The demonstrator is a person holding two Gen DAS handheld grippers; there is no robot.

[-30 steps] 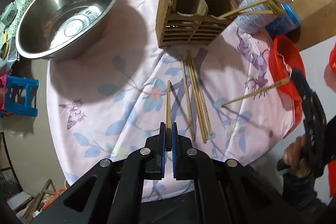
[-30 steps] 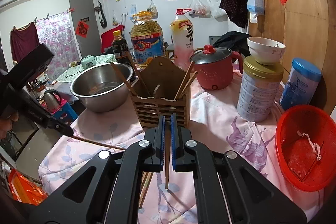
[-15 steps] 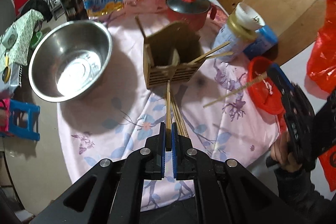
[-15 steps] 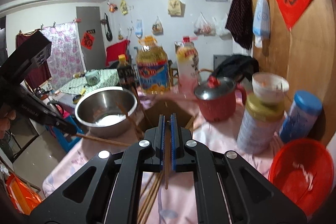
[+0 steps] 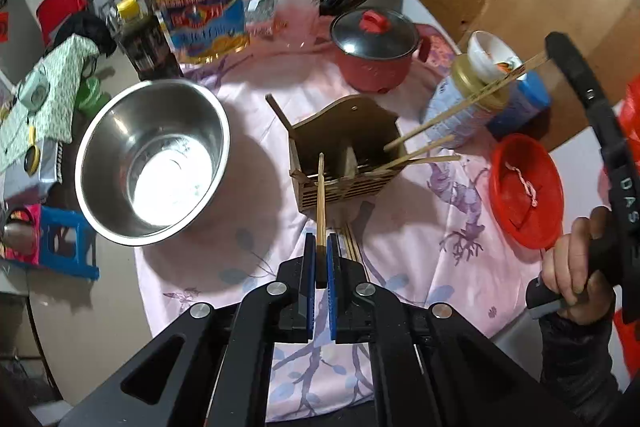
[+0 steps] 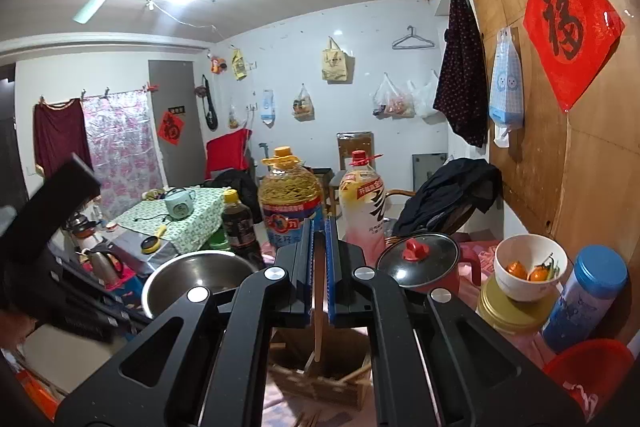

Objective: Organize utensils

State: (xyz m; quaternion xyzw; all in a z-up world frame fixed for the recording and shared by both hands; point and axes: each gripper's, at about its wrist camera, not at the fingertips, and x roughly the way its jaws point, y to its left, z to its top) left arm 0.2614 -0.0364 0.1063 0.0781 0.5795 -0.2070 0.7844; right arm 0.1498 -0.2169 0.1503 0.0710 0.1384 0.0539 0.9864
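Left gripper, clamped on a chopstick, now lifted well above the cloth, tip over the wooden holder at frame centre. Right gripper, pinching its own chopstick, now raised too, tip hanging above that holder (drop-in looks close). Holder already keeping several sticks; more lying loose below it. Steel bowl at left empty; red basket at right holding only a cord.

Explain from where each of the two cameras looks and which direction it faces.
Left wrist: on the left hand-held gripper, high above the table, facing down at the wooden chopstick holder; it holds a chopstick; the person's right hand shows.
Right wrist: on the right hand-held gripper, facing level into the room, gripping a chopstick.
Shared: steel bowl, red pot.
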